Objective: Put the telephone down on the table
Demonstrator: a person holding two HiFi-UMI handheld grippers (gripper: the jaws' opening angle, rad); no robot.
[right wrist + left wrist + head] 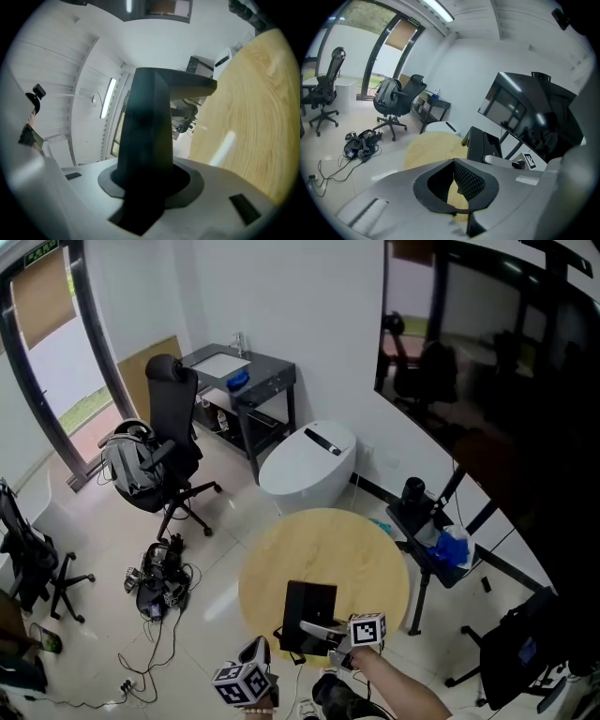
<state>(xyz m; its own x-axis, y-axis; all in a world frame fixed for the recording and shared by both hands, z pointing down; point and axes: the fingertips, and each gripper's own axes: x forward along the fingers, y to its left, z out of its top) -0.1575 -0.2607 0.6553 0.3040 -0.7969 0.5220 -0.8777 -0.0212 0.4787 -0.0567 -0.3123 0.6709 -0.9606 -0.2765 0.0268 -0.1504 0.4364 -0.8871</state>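
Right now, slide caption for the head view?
Right gripper holds flat black telephone over round pale wooden table; left gripper empty.

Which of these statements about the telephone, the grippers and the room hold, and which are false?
1. The right gripper is shut on the black telephone. True.
2. The left gripper grips the telephone too. False: its jaws stand apart with nothing between them.
3. The table is round with a light wood top. True.
4. The black office chair stands right of the table in the head view. False: the chair stands at its upper left.
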